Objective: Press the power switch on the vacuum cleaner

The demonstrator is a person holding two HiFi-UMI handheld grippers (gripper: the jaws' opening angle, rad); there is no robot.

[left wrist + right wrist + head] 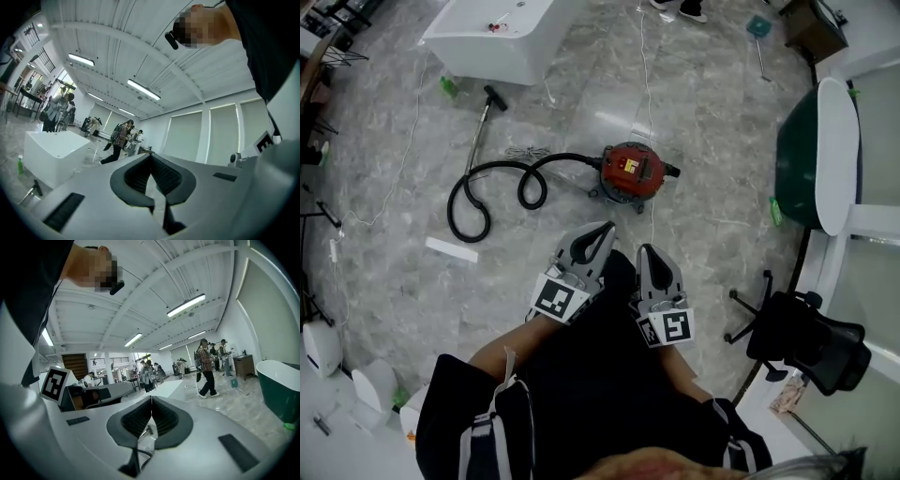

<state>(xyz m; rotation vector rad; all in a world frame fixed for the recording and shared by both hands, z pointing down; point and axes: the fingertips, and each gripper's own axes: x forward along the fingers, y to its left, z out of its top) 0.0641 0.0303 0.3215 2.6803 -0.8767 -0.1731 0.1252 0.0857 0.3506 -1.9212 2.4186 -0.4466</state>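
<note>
Head view: the left gripper [602,232] and the right gripper [645,253] are held side by side against the person's dark clothing. Each gripper view shows its own jaws closed tip to tip with nothing between them. Ahead of the tips, on the grey marbled floor [722,141], stands the vacuum cleaner [630,172], a squat, rounded, glossy red canister with a yellow label on top. Its length runs crosswise to the grippers. A black hose [478,192] leaves its left side and curls in loops. It ends in a thin straight wand [478,131] that points away, ahead and to the left
</note>
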